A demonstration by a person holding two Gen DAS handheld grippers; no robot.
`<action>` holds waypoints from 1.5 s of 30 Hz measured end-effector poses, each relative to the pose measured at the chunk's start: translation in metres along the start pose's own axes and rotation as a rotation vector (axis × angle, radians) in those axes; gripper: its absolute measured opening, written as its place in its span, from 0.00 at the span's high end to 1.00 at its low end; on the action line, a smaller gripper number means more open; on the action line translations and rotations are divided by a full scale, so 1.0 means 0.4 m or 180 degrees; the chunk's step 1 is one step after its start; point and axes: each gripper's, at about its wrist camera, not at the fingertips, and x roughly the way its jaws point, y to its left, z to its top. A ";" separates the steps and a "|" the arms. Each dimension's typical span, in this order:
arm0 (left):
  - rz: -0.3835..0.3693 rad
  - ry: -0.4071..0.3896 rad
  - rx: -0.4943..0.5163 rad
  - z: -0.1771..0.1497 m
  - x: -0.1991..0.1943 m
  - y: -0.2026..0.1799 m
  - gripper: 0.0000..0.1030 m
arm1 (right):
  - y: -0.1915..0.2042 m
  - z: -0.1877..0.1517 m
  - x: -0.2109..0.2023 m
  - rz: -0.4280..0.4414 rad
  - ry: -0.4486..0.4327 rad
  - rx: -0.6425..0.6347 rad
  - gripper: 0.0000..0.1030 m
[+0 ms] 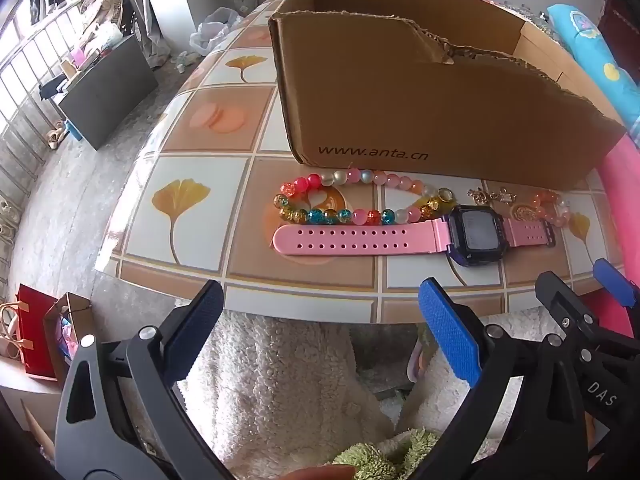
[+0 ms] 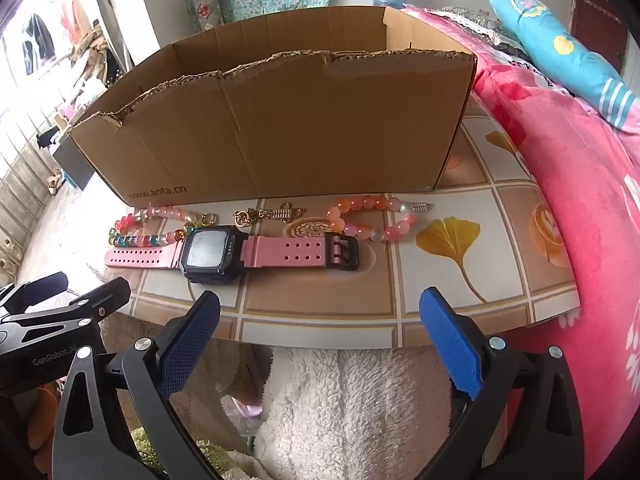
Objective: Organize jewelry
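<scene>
A pink-strapped watch (image 1: 400,236) (image 2: 240,254) with a dark square face lies flat near the table's front edge. Behind it lie a multicoloured bead bracelet (image 1: 348,200) (image 2: 152,226), a small gold charm chain (image 1: 492,196) (image 2: 272,213) and a pink-orange bead bracelet (image 1: 554,208) (image 2: 372,216). An open cardboard box (image 1: 420,92) (image 2: 280,120) stands behind them. My left gripper (image 1: 320,328) hangs open off the table's front edge, below the watch strap. My right gripper (image 2: 320,332) is open too, just off the edge below the buckle end. Neither holds anything.
The tiled tablecloth (image 2: 460,240) with leaf prints covers a small table. A pink blanket (image 2: 560,180) and a blue pillow (image 2: 560,52) lie at the right. A white fluffy garment (image 2: 352,400) on the person's lap is below the grippers. Bags (image 1: 36,332) stand on the floor at the left.
</scene>
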 end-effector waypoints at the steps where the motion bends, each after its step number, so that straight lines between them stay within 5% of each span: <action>1: 0.0009 0.0000 0.0001 0.000 0.000 0.000 0.08 | 0.000 0.001 0.002 0.0018 0.0038 0.0005 0.05; 45: -0.0041 -0.0024 -0.0014 0.007 -0.004 -0.009 0.08 | 0.016 0.006 -0.021 0.0047 0.0001 0.0011 0.05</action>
